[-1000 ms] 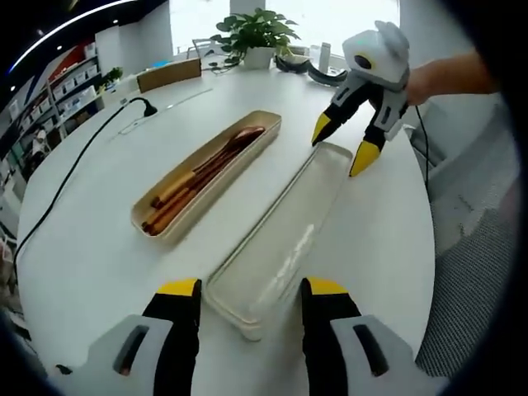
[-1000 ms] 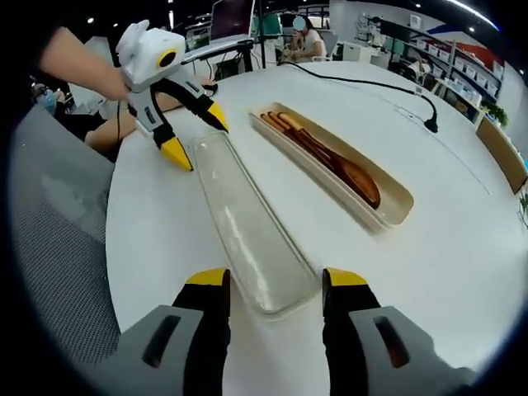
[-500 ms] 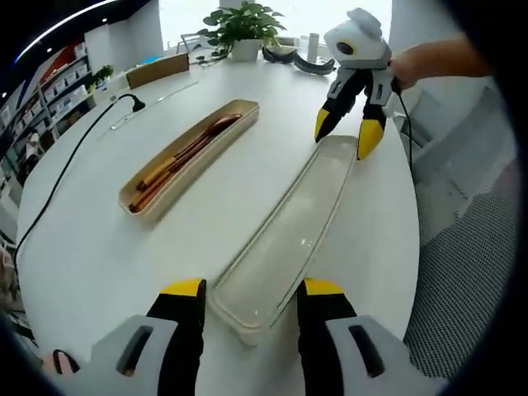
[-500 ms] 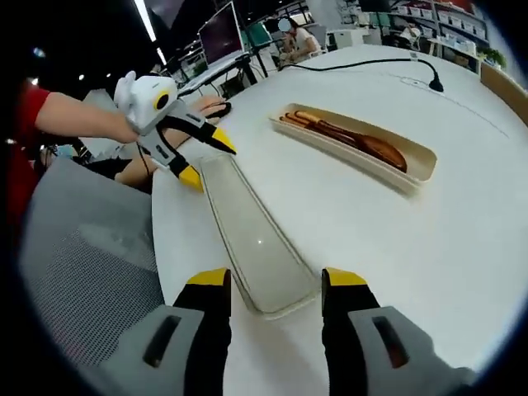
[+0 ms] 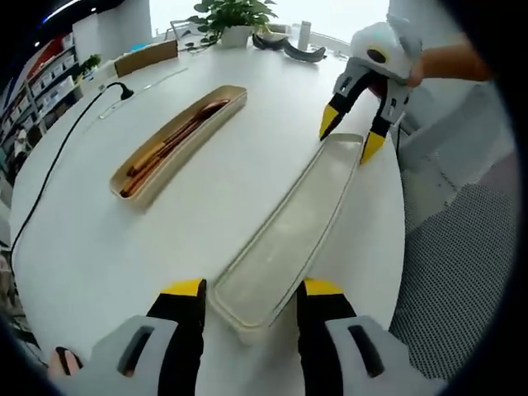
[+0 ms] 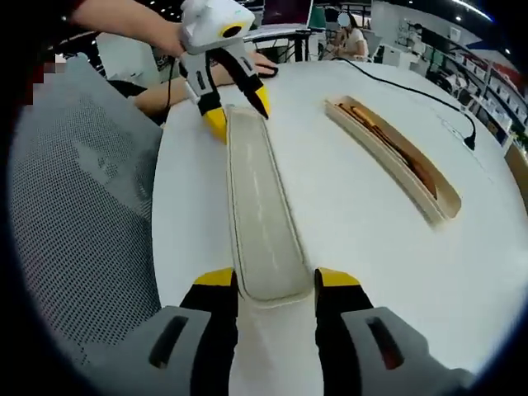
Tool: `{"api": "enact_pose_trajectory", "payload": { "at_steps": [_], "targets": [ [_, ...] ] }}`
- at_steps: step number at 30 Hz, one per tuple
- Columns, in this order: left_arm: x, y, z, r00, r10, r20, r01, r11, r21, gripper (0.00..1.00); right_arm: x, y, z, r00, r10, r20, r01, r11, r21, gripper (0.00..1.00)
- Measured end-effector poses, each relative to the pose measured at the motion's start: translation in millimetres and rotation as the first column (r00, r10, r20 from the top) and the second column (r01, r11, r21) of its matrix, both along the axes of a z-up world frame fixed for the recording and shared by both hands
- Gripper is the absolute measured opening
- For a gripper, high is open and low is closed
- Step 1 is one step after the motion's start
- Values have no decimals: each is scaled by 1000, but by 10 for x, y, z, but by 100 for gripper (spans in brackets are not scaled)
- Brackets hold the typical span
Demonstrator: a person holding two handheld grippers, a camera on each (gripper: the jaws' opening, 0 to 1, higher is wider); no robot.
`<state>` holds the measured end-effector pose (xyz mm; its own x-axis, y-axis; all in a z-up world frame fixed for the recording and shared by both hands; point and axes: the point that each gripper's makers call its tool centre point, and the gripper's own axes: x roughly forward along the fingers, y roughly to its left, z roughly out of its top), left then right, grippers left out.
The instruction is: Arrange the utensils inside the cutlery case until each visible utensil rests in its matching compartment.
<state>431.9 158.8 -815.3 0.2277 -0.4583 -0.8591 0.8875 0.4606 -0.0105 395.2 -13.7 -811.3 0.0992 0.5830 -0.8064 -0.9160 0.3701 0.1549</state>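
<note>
Between both wide-open tongs, left [image 5: 247,299] and right [image 6: 275,280], the empty lid [image 5: 290,235] runs lengthwise; beside it, the case [image 5: 177,143] holds wooden utensils [image 5: 169,144].

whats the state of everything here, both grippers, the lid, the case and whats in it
left hand-held gripper: open, jaws either side of one end of the lid
right hand-held gripper: open, jaws either side of the lid's other end
translucent lid: off the case, lying flat on the table
cutlery case: open, apart from the lid
wooden utensils: lying lengthwise inside the case
</note>
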Motion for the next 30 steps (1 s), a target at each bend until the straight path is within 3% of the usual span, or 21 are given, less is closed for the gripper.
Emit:
{"api": "enact_pose_trajectory", "payload": {
  "at_steps": [2,4,8,10,11,13,16,21,23,25,27,29,30],
  "targets": [
    [-9,0,-6,1000,-5,6,5,1000,10,42,-64,12,27,996,-27,-90,30,999,34,35],
    [-22,3,-5,1000,-20,8,20,1000,23,39,-91,-1,24,992,-29,-124,36,998,52,34],
    [-72,13,-16,998,-65,-4,65,996,58,34,-148,0,52,994,-7,-108,14,998,60,32],
    [-55,30,-21,997,-79,-10,80,995,67,30,-157,17,61,998,8,-69,-3,998,65,28],
    [-25,49,-17,996,-86,-12,87,993,77,26,-153,-13,32,999,30,-30,-30,999,24,25],
    [-11,86,-19,994,-99,-37,102,990,99,14,-182,-38,-12,999,35,-15,-35,999,-13,13],
    [-7,73,-11,993,-97,-65,102,990,95,15,-153,18,-14,999,26,27,-27,999,28,9],
    [7,47,-14,992,-125,-30,127,985,114,17,-87,19,19,995,-89,-50,94,989,111,10],
    [13,52,-13,993,-113,-33,116,987,109,17,-16,18,64,977,-174,-126,197,959,204,10],
    [36,41,-8,991,-134,-13,134,985,105,22,27,-18,80,975,-186,-123,211,949,236,9],
    [125,58,12,988,-149,42,143,982,122,31,-62,24,168,960,-163,-229,225,935,274,7],
    [164,48,24,984,-162,79,152,981,118,38,-41,100,308,949,-151,-277,245,905,347,6],
    [200,52,33,979,-170,109,157,981,117,42,-26,110,363,924,-173,-342,300,882,363,6]
  ]
}}
